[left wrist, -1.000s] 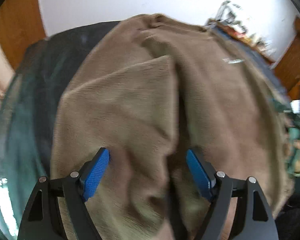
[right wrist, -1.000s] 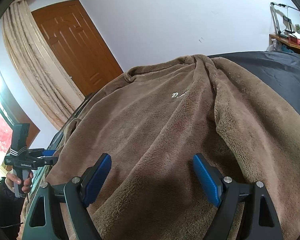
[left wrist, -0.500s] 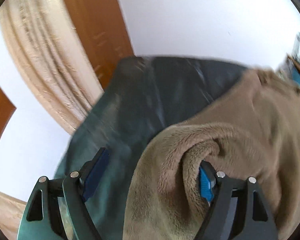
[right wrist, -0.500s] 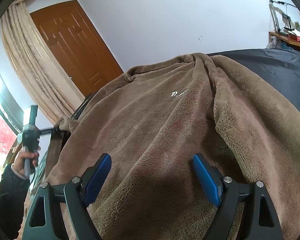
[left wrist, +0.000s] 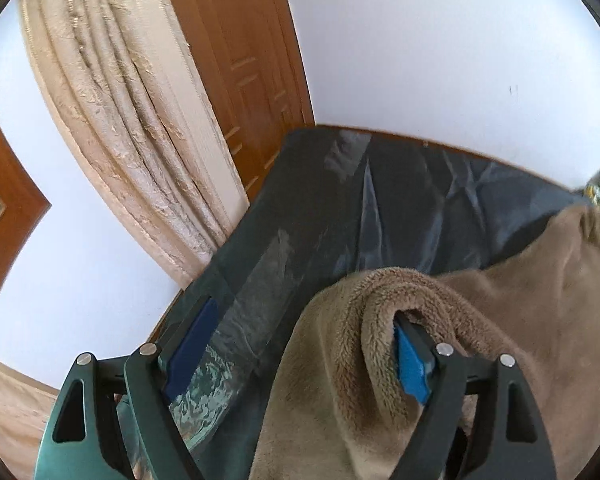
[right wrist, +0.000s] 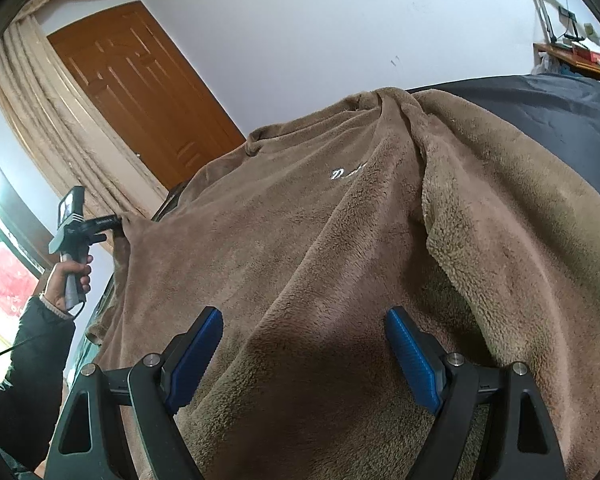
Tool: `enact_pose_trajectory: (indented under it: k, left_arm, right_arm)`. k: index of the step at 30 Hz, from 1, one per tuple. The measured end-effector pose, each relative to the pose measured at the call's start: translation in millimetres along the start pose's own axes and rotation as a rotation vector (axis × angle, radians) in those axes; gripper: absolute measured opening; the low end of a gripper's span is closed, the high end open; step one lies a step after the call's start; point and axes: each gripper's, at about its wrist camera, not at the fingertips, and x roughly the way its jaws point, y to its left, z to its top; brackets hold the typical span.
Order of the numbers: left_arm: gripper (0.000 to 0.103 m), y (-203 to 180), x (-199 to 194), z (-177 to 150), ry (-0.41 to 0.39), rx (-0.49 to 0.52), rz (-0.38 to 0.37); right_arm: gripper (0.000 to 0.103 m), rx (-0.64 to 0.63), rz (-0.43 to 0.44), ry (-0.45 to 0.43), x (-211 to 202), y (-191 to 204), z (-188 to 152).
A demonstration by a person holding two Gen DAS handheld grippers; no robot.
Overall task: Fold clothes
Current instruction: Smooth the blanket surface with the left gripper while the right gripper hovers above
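Brown fleece sweater (right wrist: pixel 340 248) lies spread front-up across a bed w/ dark cover (right wrist: pixel 560 112); thick plush pile, small white script on chest, collar at far end, right side folded in over the body showing paler fuzzy lining. Right gripper (right wrist: pixel 304 354) wide open just above the near hem, nothing pinched. Left gripper (left wrist: pixel 300 348) at sweater's left edge, jaws opening; a rolled fold of fleece drapes over its right finger (left wrist: pixel 410 364), left finger over bare cover, pads not pressing. Person's hand (right wrist: pixel 70 280) holds its handle. Door (right wrist: pixel 140 92) & curtain (right wrist: pixel 40 112) behind.
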Motion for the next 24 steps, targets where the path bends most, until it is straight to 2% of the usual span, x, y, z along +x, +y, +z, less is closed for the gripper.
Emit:
enact_pose_trajectory:
  k: [3,7,10,14,19,24]
  left_arm:
    - [0.089,13,9,-11,0.04,-0.045,-0.051]
    - [0.09,37,15,-28,0.117,-0.114,-0.182]
    - [0.09,50,-4,-45,0.102,-0.137,-0.238]
    - [0.092,71,-34,-67,0.066,-0.185,-0.281]
    - [0.094,96,-42,-96,0.101,-0.258,-0.291]
    - [0.094,93,-60,-122,0.094,-0.302,-0.311]
  right_arm:
    - [0.085,-0.001,-0.001,0.001,0,1,0]
    - [0.085,-0.002,-0.001,0.002,-1,-1,2]
    - [0.085,-0.002,0.0,0.001,0,-1,2]
    - [0.085,-0.002,0.0,0.0,2,0,3]
    - [0.085,-0.003,0.0,-0.003,2,-1,4]
    - [0.085,0.001,0.005,-0.021,-2,-2,3]
